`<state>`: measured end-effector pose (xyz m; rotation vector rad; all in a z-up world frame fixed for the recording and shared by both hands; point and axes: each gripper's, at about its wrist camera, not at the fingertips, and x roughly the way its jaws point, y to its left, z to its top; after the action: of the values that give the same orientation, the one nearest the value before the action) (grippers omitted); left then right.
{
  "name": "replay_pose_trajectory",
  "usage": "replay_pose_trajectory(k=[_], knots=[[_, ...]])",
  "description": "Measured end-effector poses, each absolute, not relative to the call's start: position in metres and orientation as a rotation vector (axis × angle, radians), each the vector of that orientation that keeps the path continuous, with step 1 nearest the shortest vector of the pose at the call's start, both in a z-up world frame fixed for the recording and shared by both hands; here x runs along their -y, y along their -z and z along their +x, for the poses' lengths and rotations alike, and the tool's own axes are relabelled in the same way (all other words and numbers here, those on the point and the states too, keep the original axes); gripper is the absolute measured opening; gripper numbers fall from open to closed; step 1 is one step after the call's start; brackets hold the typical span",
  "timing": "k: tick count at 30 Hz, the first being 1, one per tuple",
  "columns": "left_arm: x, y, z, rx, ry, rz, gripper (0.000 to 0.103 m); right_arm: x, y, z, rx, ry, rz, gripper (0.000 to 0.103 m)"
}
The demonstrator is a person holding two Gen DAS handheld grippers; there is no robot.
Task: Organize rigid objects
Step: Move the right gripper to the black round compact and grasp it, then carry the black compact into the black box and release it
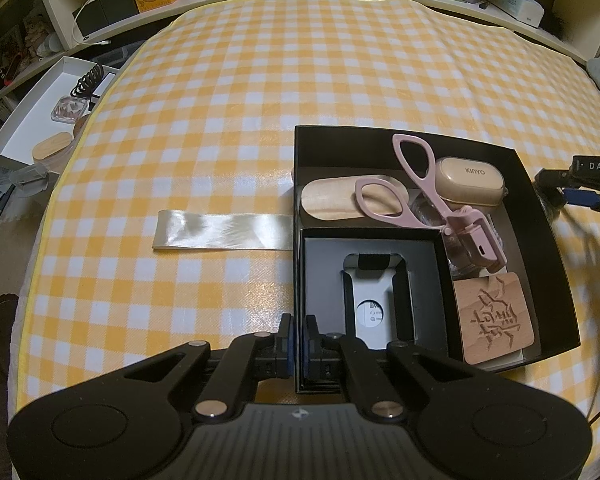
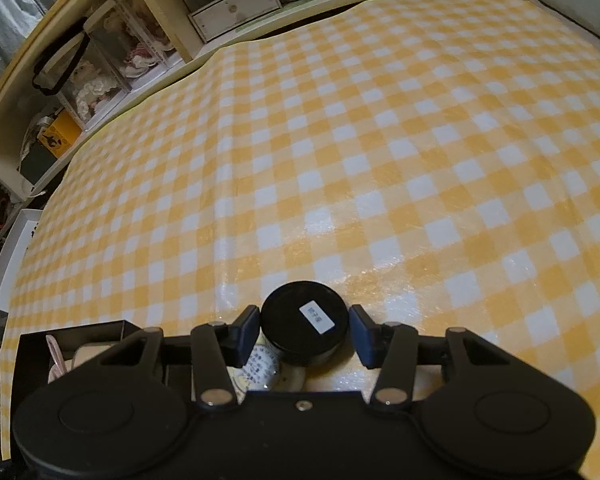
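Fingers of the right gripper (image 2: 304, 330) stood wide around a black jar (image 2: 304, 330), seemingly untouching; the left gripper (image 1: 299, 336) pinched the small inner box (image 1: 370, 300) wall. Next: close, lift, carry into the big black box (image 1: 540, 216)

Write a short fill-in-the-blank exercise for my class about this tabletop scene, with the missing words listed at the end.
1. The left tongs are shut on the wall of the small ____ box.
2. A black round jar with a white ____ on its lid sits between the open right tongs.
3. The pink eyelash curler lies inside the large black box, next to a case marked ____.
4. A shiny ribbon lies on the yellow-and-white ____ cloth.

Missing words: black; label; KINYO; checked
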<state>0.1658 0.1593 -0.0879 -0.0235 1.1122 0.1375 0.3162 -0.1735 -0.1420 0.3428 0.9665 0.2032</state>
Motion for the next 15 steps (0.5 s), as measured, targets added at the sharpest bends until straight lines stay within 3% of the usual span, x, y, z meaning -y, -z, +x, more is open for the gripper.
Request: replay_pose_trajectory(k=[15], knots=[[-0.159,0.089,0.166,-1.113,-0.138,-0.021,0.004,0.140,0.056,0.274,-0.788,-0.473,0.211,0.049]])
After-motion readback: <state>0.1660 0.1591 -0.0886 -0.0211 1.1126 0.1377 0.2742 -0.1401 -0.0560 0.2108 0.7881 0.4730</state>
